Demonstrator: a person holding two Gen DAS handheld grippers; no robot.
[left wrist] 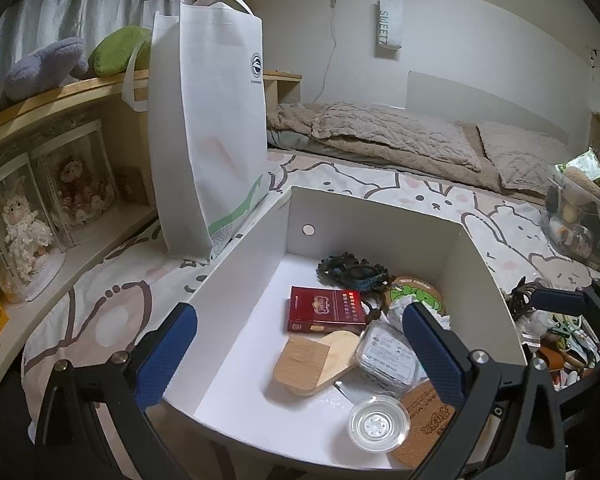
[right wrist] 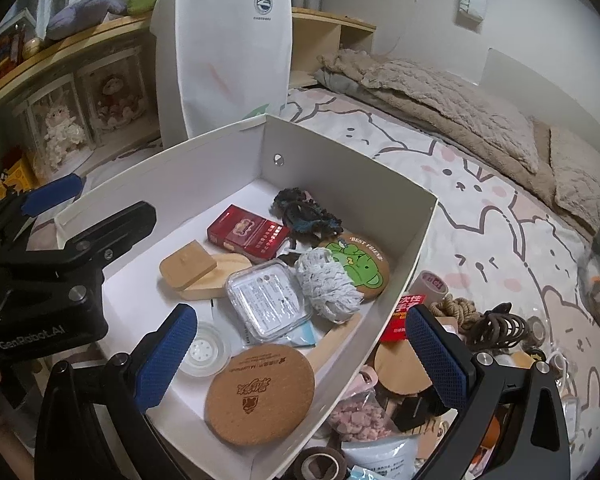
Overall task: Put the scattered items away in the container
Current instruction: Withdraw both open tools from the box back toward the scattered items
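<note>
Bedroom setting: a bed (right wrist: 480, 216) with a cartoon-animal sheet carries a white open box (right wrist: 400, 240), with a tall white tote bag (left wrist: 208, 120) standing just behind it and shelving along the left wall.

Box contents, as seen: a red packet (right wrist: 246, 232), a dark crocheted piece (right wrist: 304, 212), a wooden heart-shaped block (left wrist: 316, 360), a clear lidded case (right wrist: 266, 300), a pale knitted bundle (right wrist: 324, 284), a green-figure coaster (right wrist: 360, 260), a cork coaster (right wrist: 260, 392) and a small clear round lid (right wrist: 202, 350).

Remaining work — a heap of loose items (right wrist: 440, 360) lies on the sheet just right of the box: rope, tape rolls, hair ties, a red card, cork discs and packets.

Left gripper (left wrist: 300, 348) hangs over the box interior, fingers spread fully wide, nothing between them. Right gripper (right wrist: 300, 352) straddles the box's right wall, fingers likewise wide apart and empty.

Risks, in my judgement:
- The heap is tangled; closing on the rope or hair ties could drag neighbours along and scatter them.
- The box wall is thin card — a finger catching the rim could shift or tip it on the soft bedding.
- Both grippers are close together over the box; a collision is possible if they cross.
</note>
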